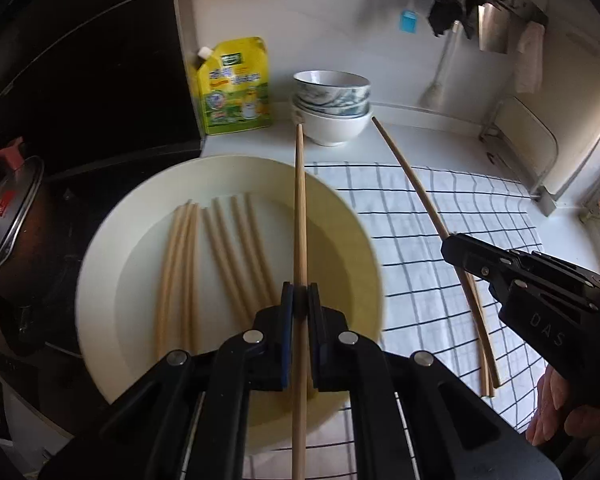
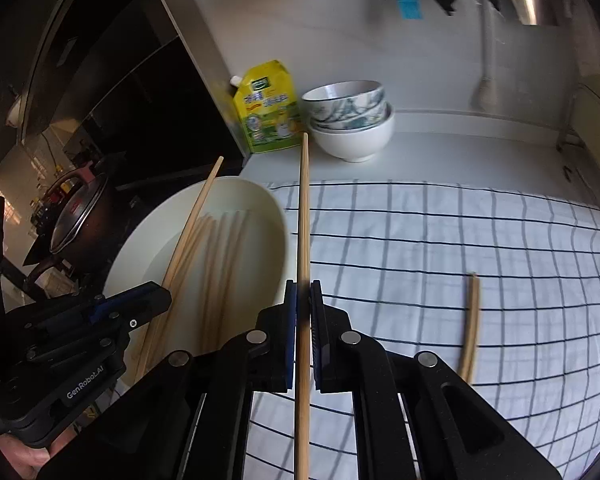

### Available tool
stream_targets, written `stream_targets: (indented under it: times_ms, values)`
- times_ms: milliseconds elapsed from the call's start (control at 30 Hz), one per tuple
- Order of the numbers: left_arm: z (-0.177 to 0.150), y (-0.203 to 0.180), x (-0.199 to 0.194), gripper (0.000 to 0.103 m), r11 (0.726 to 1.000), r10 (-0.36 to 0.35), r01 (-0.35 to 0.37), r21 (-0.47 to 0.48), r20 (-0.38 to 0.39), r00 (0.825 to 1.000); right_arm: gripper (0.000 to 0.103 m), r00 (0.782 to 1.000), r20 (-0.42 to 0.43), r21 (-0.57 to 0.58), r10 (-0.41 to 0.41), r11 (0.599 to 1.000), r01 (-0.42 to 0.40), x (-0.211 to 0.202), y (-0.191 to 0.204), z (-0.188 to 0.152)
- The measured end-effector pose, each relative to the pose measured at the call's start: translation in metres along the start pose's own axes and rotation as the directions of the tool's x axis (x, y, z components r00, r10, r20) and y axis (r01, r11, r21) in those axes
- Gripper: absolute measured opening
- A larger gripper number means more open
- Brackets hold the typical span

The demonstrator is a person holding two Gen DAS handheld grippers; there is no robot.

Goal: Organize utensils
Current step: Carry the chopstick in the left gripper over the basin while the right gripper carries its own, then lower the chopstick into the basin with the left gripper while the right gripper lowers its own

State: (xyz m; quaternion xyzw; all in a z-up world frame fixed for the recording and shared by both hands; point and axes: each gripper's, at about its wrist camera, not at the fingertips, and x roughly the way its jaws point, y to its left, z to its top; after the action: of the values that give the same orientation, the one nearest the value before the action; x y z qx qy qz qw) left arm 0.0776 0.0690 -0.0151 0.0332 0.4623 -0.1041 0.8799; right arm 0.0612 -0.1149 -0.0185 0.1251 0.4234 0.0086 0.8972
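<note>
We see checked cloth (image 2: 460, 240) filling right half of frame, cream plate (image 1: 112, 264) at centre left with chopsticks (image 1: 220, 248) lying inside. Stacked bowls (image 1: 332, 104) sit upper centre, yellow pouch (image 1: 236, 88) beside them. Left gripper (image 1: 299, 296) pinches one chopstick (image 1: 300, 208) above plate. Right gripper (image 2: 303, 292) pinches another chopstick (image 2: 305, 208) at cloth's left edge. Two more chopsticks (image 2: 471, 320) lie on cloth, lower right.

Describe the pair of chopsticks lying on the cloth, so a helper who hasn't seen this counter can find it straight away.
Start at the blue-checked white cloth spread on the counter, right of the big pale plate. Near the cloth's right side lie two wooden chopsticks, side by side. Unlike the chopsticks on the plate, or the single ones clamped in each gripper, these rest on fabric, unheld.
</note>
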Motion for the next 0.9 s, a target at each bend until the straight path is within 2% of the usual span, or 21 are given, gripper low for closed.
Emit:
stream_targets:
  times_ms: [133, 367, 600, 833, 867, 900]
  values:
    - [0.002, 0.048, 0.011, 0.008, 0.999, 0.036, -0.037, -0.019, -0.022, 0.999, 0.007, 0.999, -0.036, -0.041, 0.032, 0.999, -0.034, 0.033, 0.044, 0.012]
    - [-0.005, 0.094, 0.046, 0.008, 0.998, 0.037, -0.041, -0.038, -0.092, 0.995, 0.007, 0.991, -0.129, -0.035, 0.026, 0.999, -0.031, 0.092, 0.088, 0.014]
    - [-0.008, 0.105, 0.074, 0.008, 1.000, 0.010, -0.013, -0.025, -0.134, 0.991, 0.007, 0.980, -0.200, 0.014, -0.011, 1.000, 0.014, 0.122, 0.092, 0.005]
    - [-0.003, 0.109, 0.087, 0.008, 1.000, -0.002, -0.001, -0.022, -0.148, 0.989, 0.007, 0.977, -0.207, 0.037, -0.043, 0.998, 0.052, 0.129, 0.090, 0.003]
    - [-0.002, 0.110, 0.087, 0.010, 1.000, -0.001, -0.003, -0.024, -0.147, 0.989, 0.007, 0.977, -0.207, 0.035, -0.047, 0.998, 0.056, 0.129, 0.090, 0.002]
    - [-0.002, 0.111, 0.087, 0.017, 1.000, 0.002, -0.006, -0.025, -0.146, 0.989, 0.007, 0.977, -0.208, 0.034, -0.051, 0.998, 0.059, 0.128, 0.089, 0.002]
